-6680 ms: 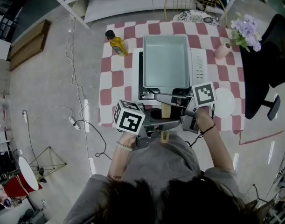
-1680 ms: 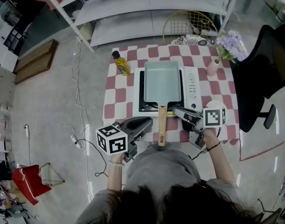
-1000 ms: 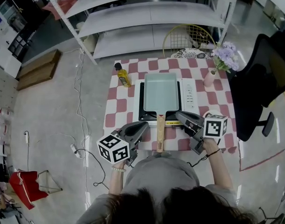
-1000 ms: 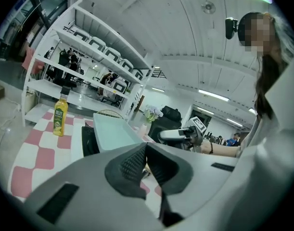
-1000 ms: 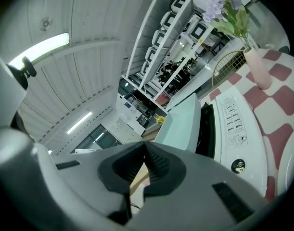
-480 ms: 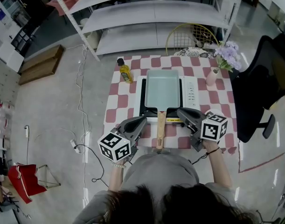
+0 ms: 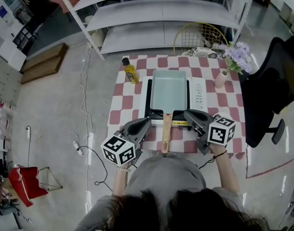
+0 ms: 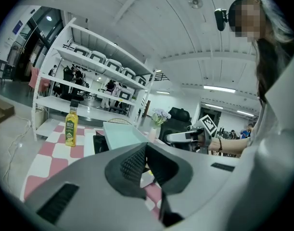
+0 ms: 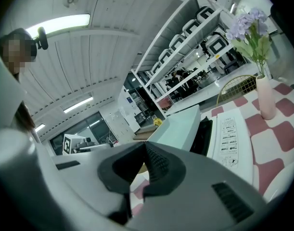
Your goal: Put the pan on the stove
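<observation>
A pale green rectangular pan (image 7: 169, 89) sits on the portable stove (image 7: 198, 94) in the middle of the checked table; its wooden handle (image 7: 165, 132) points toward me. In the left gripper view the pan (image 8: 121, 133) shows beyond the jaws, and in the right gripper view the pan (image 9: 180, 126) rests on the stove (image 9: 231, 136). My left gripper (image 7: 147, 122) is left of the handle, shut and empty. My right gripper (image 7: 186, 113) is right of the handle, also shut and empty. Neither touches the pan.
A yellow oil bottle (image 7: 130, 70) stands at the table's back left. A pink vase with purple flowers (image 7: 221, 78) is at the back right. A white plate (image 7: 219, 112) lies by the right gripper. Metal shelving (image 7: 156, 4) stands behind, a black chair (image 7: 274, 85) to the right.
Both grippers have stayed beside the handle, shut and empty; the head view has shifted slightly. The pan has not moved on the stove.
</observation>
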{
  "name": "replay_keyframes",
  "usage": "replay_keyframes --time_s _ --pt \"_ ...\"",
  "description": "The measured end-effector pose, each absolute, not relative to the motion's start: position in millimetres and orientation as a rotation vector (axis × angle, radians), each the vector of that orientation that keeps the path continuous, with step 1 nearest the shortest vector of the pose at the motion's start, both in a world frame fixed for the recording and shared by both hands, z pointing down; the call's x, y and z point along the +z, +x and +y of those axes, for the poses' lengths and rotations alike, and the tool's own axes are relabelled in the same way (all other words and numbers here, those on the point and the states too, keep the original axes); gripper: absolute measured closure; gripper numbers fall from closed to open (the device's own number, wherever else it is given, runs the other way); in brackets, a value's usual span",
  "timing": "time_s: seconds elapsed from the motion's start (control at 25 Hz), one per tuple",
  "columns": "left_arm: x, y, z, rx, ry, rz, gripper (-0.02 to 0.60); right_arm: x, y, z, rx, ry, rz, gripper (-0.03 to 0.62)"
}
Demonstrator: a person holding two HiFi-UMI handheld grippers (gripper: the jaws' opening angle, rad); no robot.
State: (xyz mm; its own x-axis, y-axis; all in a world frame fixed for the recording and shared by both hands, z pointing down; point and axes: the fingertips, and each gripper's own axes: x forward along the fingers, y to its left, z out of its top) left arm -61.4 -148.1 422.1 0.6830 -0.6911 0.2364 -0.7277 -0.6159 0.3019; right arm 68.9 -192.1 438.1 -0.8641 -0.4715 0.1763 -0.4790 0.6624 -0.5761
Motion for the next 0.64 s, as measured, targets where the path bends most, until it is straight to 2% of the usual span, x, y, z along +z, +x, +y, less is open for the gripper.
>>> replay_keyframes --time_s 0.64 --pt "427.6 -56.7 -152.6 0.174 2.527 -1.13 0.555 440.7 79.4 -195.4 0.907 0.831 -2.869 0.571"
